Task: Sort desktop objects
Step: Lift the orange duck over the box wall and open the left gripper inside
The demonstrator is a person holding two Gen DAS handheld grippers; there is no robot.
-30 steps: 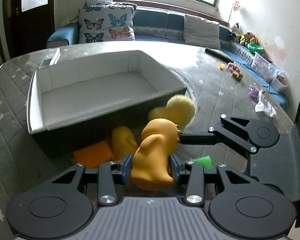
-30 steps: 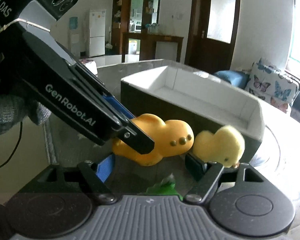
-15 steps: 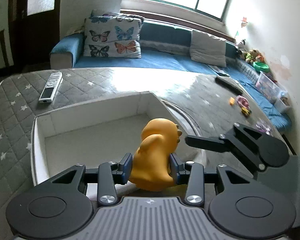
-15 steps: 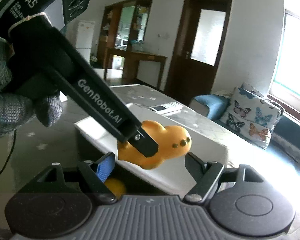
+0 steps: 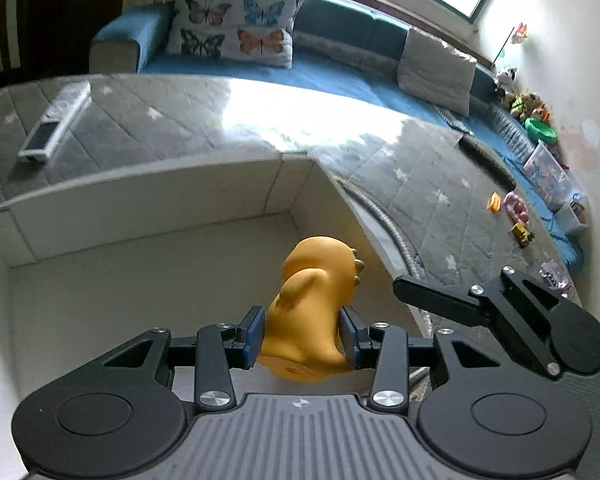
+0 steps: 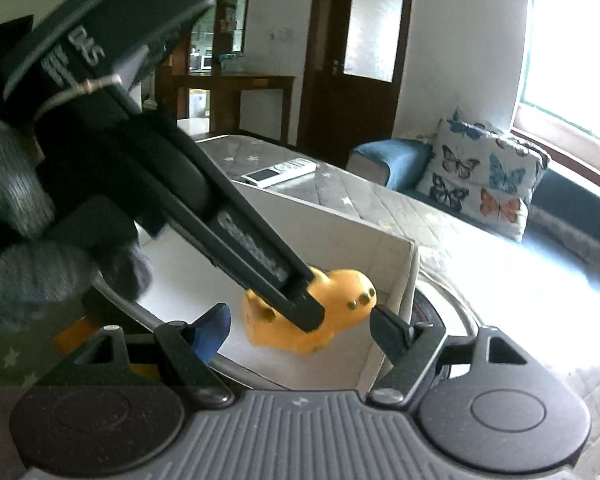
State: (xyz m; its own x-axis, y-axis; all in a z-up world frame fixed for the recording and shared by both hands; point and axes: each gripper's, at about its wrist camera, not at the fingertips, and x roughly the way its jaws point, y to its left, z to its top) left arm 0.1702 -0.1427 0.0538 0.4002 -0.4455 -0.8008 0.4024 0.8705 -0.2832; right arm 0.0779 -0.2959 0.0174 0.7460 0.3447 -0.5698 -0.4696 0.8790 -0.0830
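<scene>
The left gripper (image 5: 302, 336) pinched the orange toy (image 5: 314, 308) at its base, holding it over the white box (image 5: 148, 196), apparently to drop it in. The right gripper (image 6: 300, 324) hung beside it, jaws spread and empty, probably free for another item.

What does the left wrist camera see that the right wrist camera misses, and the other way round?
Only the left wrist view shows the small toys scattered on the far edge of the table, the clear storage bin and the grey cushion.

Only the right wrist view shows the gloved hand holding the left tool, the dark wooden door and the open right tool.

Both show the orange toy dinosaur clamped in the left tool over the white box, plus the remote control and butterfly pillow.
</scene>
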